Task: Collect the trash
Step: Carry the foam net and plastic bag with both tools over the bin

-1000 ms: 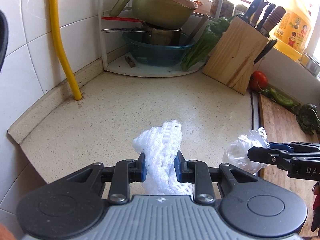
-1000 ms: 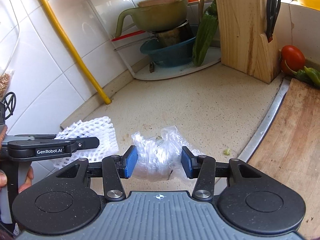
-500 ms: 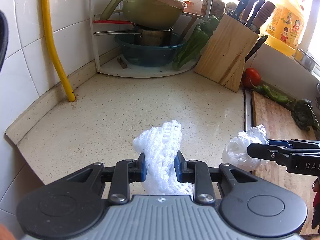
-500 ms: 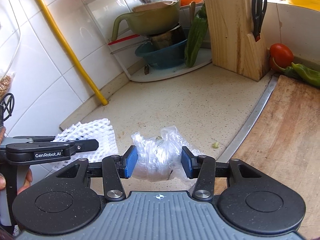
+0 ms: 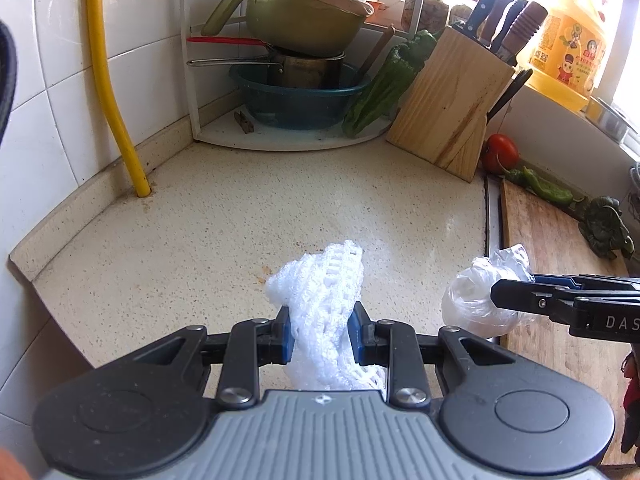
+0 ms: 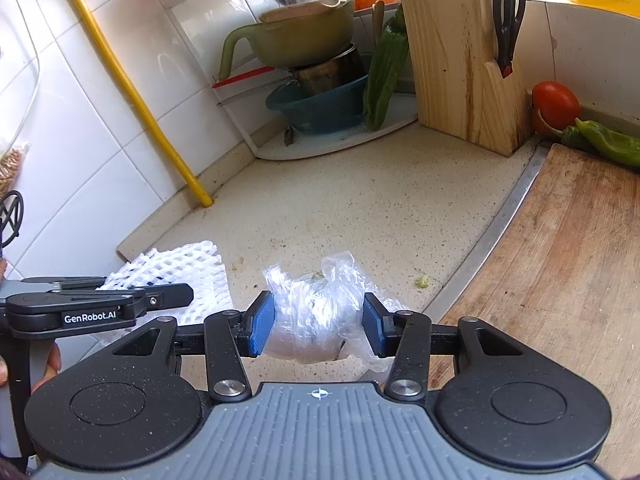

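lit by strong daylight from the window at upper right, blown out to white there. washed the yellow bottle and knife block in haze. left soft glare on the countertop and wall tiles. cast only faint shadows. bent straight lines at the fisheye edges, darkened the corners. stayed sharp centrally, perhaps slightly soft in the far corner.

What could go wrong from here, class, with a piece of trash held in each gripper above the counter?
1. The foam net is pinched only at its middle by the left gripper; the loose ends might snag or slip free.
2. The plastic bag in the right gripper is crumpled and slippery, so it could slide out.
3. A green scrap on the counter may be missed.
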### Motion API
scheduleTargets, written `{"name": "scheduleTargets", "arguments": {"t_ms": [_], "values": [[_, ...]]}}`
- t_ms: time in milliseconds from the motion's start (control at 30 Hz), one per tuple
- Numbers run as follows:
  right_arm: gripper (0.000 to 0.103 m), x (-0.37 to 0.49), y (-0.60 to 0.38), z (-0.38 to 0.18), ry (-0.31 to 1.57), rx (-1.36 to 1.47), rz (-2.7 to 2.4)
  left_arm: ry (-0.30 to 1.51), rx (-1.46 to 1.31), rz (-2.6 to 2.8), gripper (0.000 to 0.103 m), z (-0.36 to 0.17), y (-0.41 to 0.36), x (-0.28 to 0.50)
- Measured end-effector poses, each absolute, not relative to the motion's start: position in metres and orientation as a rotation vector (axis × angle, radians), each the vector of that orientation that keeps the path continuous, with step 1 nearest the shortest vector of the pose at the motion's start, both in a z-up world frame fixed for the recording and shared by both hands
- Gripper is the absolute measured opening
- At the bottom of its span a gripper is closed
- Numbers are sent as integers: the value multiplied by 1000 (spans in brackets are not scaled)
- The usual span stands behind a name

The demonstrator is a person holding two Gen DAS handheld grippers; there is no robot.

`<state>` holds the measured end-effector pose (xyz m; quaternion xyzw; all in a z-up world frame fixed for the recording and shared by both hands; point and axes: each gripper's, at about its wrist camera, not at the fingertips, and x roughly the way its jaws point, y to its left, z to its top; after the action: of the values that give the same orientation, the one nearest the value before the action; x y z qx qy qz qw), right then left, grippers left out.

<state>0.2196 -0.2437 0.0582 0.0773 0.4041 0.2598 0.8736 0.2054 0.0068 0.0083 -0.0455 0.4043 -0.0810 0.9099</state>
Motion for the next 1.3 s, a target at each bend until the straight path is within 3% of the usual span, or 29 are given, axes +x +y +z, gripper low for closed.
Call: {"name": "scheduleTargets", "arguments": {"t_ms": [600,1300], "values": [[55,214,-211,65,820,153,503,816,-110,-163,25,16,52,187],[55,185,-70,67,856,34,815,807,-202,124,25,7,173,100]]}}
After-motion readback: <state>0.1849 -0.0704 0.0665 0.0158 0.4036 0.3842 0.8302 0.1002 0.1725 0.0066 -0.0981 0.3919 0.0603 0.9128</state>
